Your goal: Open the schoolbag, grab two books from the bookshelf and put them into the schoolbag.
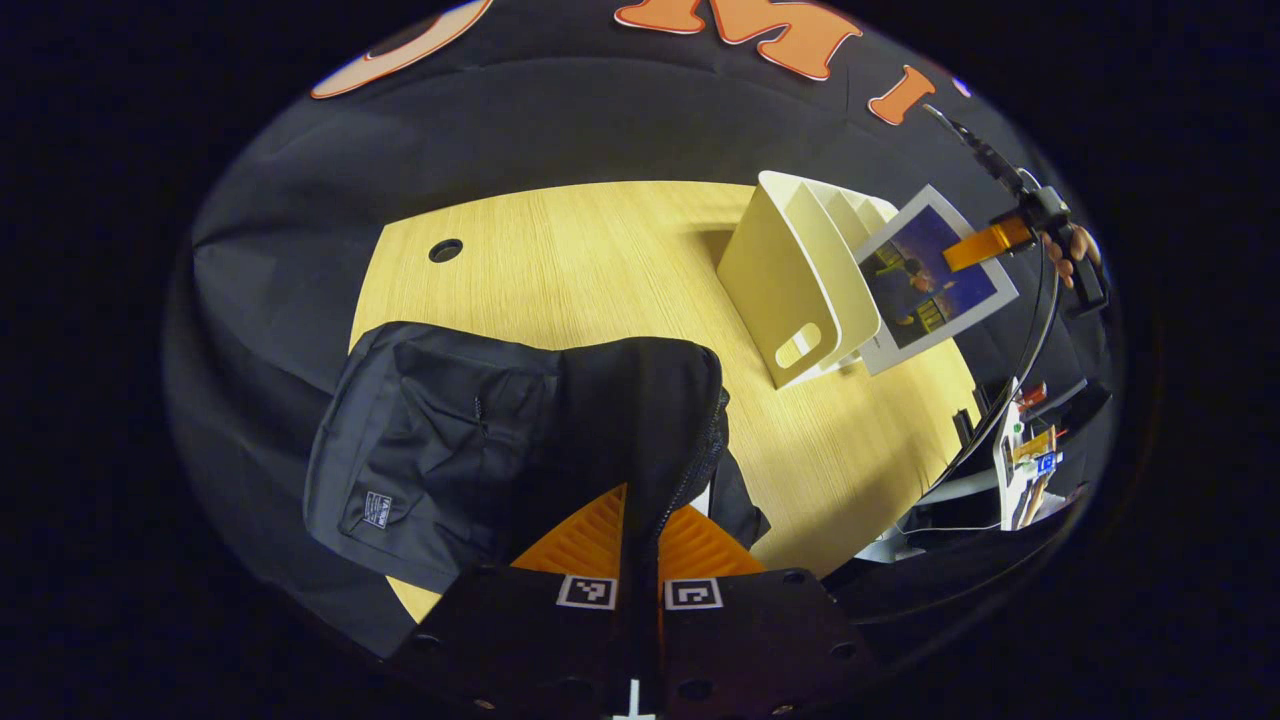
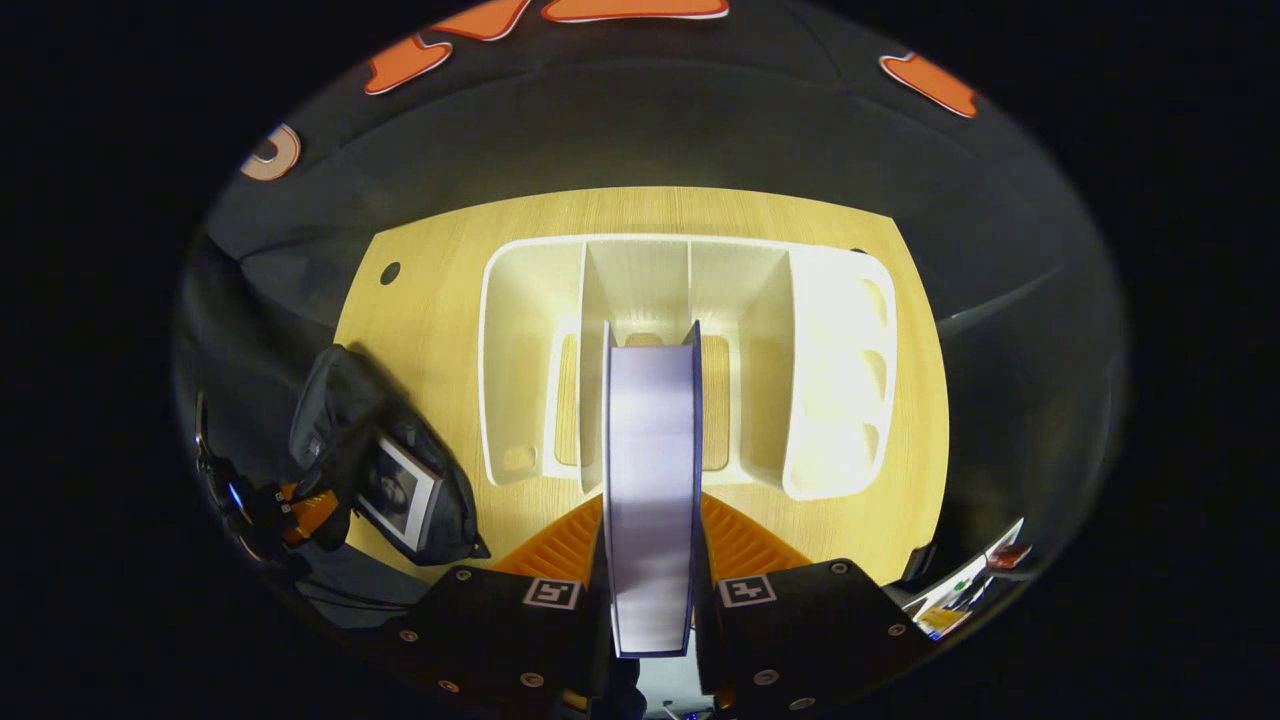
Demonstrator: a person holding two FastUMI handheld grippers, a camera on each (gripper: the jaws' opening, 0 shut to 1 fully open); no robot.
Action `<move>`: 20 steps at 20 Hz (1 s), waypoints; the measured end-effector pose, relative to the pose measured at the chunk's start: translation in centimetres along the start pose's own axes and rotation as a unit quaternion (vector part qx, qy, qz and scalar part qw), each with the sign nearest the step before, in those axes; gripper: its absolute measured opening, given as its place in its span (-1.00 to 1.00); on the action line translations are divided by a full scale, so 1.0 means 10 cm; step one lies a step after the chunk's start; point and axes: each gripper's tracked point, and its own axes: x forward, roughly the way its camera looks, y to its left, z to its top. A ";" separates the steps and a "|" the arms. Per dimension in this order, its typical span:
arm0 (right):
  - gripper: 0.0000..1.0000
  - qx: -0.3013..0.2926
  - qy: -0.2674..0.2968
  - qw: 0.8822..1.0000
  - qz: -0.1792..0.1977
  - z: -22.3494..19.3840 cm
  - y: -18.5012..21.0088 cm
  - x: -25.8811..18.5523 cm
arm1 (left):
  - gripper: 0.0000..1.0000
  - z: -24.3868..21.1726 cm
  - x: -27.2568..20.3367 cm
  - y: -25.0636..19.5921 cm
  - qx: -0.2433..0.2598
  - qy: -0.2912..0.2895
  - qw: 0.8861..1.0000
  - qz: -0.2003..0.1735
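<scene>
- Two handheld grippers are seen at work over a pale wooden table (image 1: 600,260) inside a booth walled with black cloth.
- In the left gripper view, the left gripper (image 1: 640,545) is closed, both orange ribbed fingers pressed on a fold of the black schoolbag (image 1: 430,440) along its zipper edge; the fabric is held lifted between them.
- The schoolbag is seen lying on the near left part of the table, its front pocket and a small label facing up.
- In the right gripper view, the schoolbag (image 2: 440,510) is shown with its mouth held open, and one book (image 2: 400,495) is seen already inside it.
- In the right gripper view, the right gripper (image 2: 650,545) is closed on a second book (image 2: 650,470), held edge-on with its pages facing the camera, both fingers pressed against its covers.
- The white bookshelf (image 2: 830,400), with several dividers, stands on the table just beyond that book; its compartments appear empty.
- In the left gripper view, the right gripper (image 1: 985,245) is seen farther off, holding the book (image 1: 935,280) raised beside the bookshelf (image 1: 790,290), with a hand (image 1: 1075,255) behind it.
</scene>
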 end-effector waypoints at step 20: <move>-0.31 0.121 -0.044 0.984 0.122 -1.26 0.54 -0.29 | -0.93 -0.01 -0.03 -0.01 0.069 0.011 0.997 -0.017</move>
